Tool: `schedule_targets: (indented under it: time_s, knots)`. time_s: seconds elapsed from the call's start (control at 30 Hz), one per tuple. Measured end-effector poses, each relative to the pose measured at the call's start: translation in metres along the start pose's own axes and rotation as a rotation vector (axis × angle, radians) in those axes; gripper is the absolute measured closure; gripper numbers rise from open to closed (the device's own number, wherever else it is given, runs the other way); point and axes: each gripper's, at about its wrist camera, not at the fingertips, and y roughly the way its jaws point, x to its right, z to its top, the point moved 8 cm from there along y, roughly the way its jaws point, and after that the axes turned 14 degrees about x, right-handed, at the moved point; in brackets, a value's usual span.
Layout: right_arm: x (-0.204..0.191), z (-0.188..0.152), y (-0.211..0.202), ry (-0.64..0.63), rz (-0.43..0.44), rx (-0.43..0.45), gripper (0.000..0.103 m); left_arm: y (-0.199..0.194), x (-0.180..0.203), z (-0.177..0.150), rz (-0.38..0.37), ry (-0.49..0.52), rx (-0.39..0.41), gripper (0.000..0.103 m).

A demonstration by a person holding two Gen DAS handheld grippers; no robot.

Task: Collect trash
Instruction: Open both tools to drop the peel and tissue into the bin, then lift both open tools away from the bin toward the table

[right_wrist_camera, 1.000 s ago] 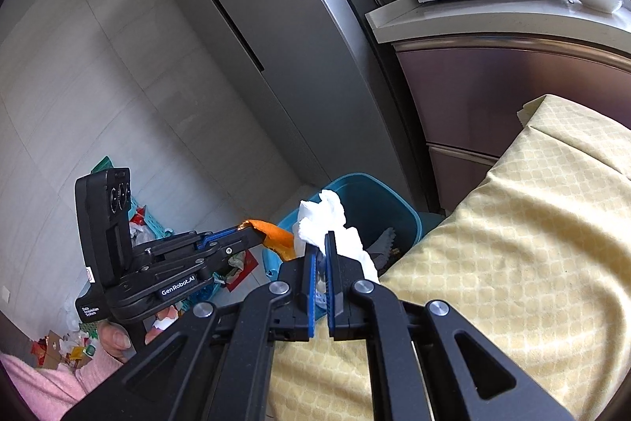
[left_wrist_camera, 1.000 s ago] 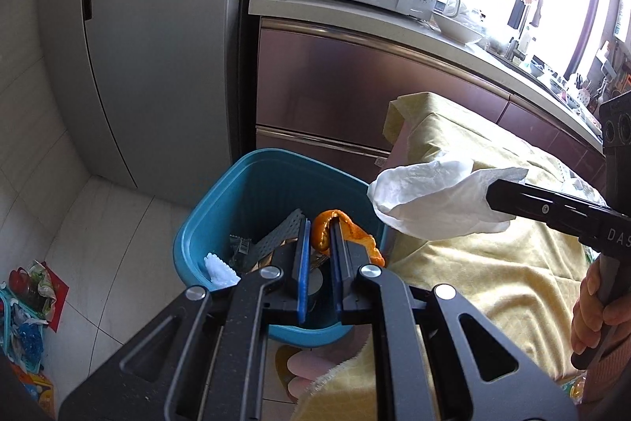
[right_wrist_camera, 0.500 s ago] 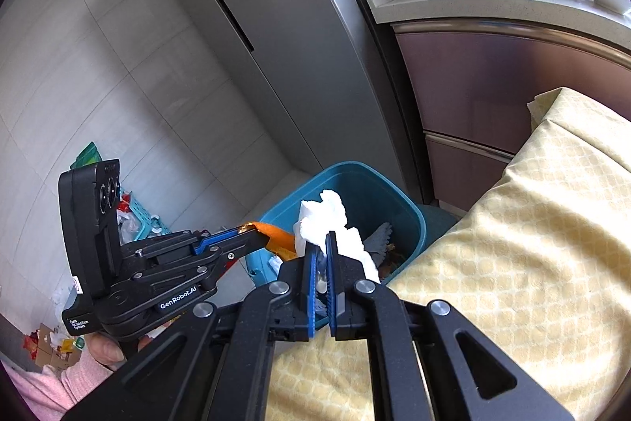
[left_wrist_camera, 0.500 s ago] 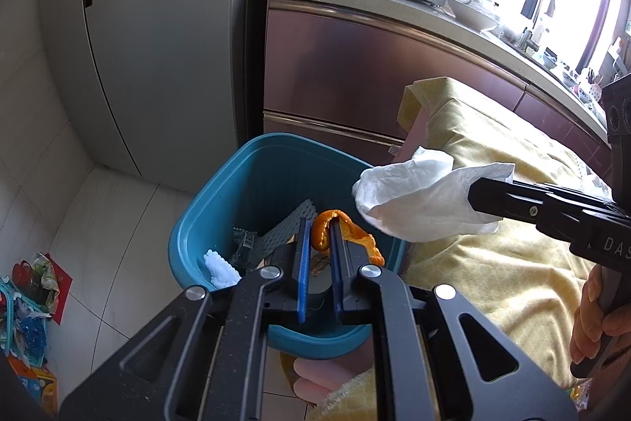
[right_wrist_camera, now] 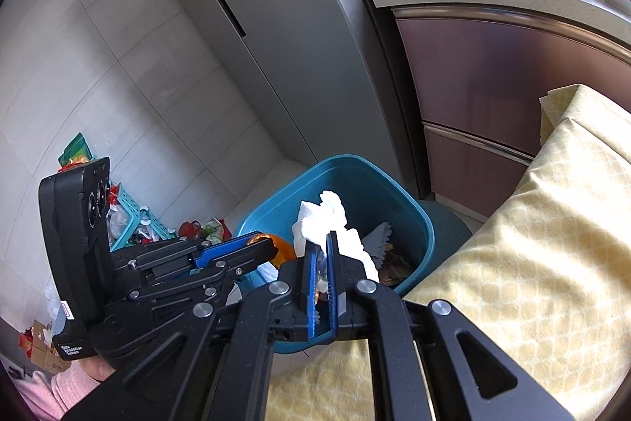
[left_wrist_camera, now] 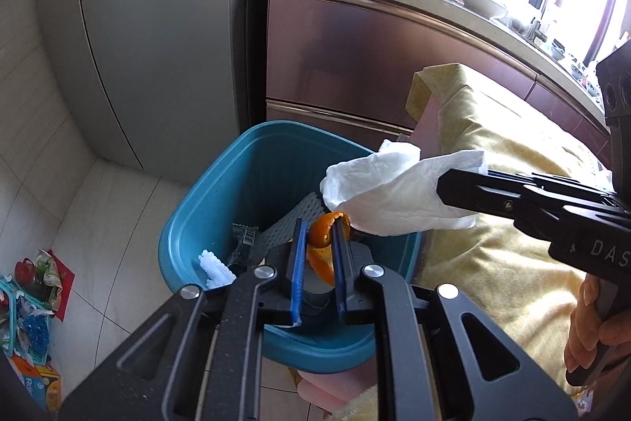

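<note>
Left wrist view showed the left gripper poised over the open bin, its jaws set narrow and pinching a curl of orange peel between the blue pads. The right gripper reached in from the right, holding a crumpled white tissue at the bin's near rim. Some trash already lay inside: a grey perforated strip and a white scrap. As a judgement, both pieces were collected and carried to the bin, and only the release was left. A hand gripped the right tool's handle at the lower right, above the yellow cloth. Right wrist view showed the right gripper angled down toward the bin, its jaws close together with the tissue caught between them; they were just starting to part, though the tissue had not dropped. The left gripper came in from the left with the peel at its tip, over the bin's left edge. More litter sat on the floor beside the bin, perhaps further trash to gather.
</note>
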Motion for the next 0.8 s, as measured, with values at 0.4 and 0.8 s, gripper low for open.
schedule_targets:
  time_s: [0.4, 0.8]
  knots:
    - [0.005, -0.010, 0.005, 0.017, -0.016, -0.013, 0.094, 0.010, 0.002, -0.003, -0.014, -0.013, -0.005, 0.081]
    - [0.015, -0.005, -0.036, 0.029, -0.009, 0.055, 0.083, -0.027, 0.036, 0.010, -0.100, 0.013, 0.082, 0.058]
